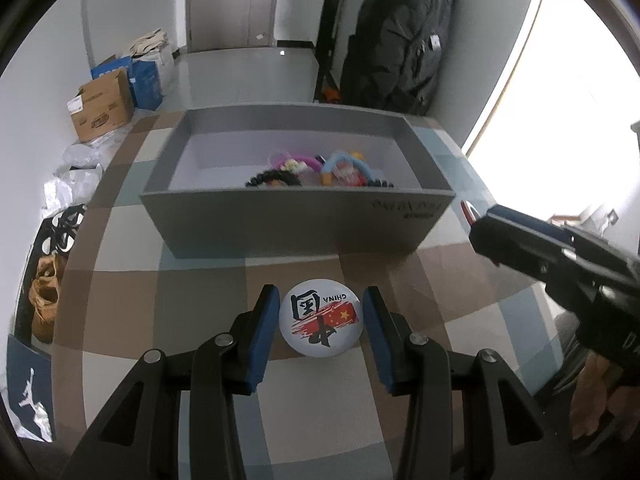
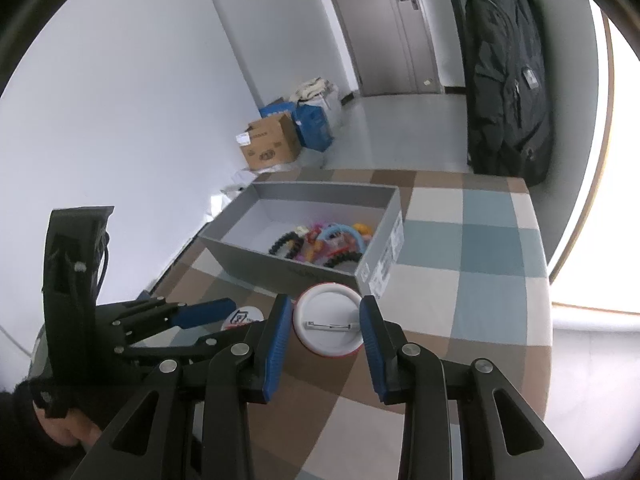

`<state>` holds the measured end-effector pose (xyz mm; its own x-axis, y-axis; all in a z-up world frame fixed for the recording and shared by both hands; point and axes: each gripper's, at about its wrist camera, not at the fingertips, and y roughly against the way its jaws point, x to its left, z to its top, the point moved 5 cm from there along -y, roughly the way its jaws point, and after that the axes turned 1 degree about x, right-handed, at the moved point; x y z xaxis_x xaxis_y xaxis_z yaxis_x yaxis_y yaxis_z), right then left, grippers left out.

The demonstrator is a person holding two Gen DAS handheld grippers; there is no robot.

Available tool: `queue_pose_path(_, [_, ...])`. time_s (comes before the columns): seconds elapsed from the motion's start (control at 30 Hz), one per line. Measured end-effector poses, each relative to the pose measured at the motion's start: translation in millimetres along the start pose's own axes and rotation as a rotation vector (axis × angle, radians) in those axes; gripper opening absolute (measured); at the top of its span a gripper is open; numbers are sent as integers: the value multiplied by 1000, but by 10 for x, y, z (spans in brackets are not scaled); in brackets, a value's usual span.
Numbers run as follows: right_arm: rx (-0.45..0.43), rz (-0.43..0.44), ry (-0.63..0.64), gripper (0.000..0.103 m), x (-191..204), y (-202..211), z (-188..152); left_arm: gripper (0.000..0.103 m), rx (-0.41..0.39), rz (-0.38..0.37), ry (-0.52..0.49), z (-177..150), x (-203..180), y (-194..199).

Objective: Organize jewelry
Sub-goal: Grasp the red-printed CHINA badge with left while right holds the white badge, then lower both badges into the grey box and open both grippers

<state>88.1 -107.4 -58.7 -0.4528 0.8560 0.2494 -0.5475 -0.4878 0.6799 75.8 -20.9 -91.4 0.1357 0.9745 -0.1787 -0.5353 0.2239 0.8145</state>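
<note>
We've got a glossy pin badge (image 1: pixel 321 317) on a matt woven checked cloth over the desk (image 1: pixel 120 280). The second badge (image 2: pixel 330 325) shows a smooth white plastic-looking back with a shiny metal pin. The grey box (image 1: pixel 280 220) looks like matt cardboard.

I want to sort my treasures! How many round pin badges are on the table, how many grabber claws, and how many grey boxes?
Round pin badges: 2, face-up badge and face-down badge
Grabber claws: 2, left gripper and right gripper
Grey box: 1
Total: 5
</note>
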Motion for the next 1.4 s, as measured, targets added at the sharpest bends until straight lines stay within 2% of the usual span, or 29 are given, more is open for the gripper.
queue_pose_path(0.27, [-29,21,2,34,65,29,91,37,-68,-34,73,190,119,143])
queue_pose_path(0.63, [-45,53,21,34,128,-53,301,37,-159,-190,182,475,324,278])
queue_pose_path(0.8, [-59,74,8,34,98,-96,429,37,-168,-229,188,593,346,259])
queue_pose_path(0.93, [-69,81,9,34,99,-141,522,37,-168,-234,179,657,344,232])
queue_pose_path(1.4, [-56,116,-34,34,-74,-426,725,37,-103,-254,198,821,378,4])
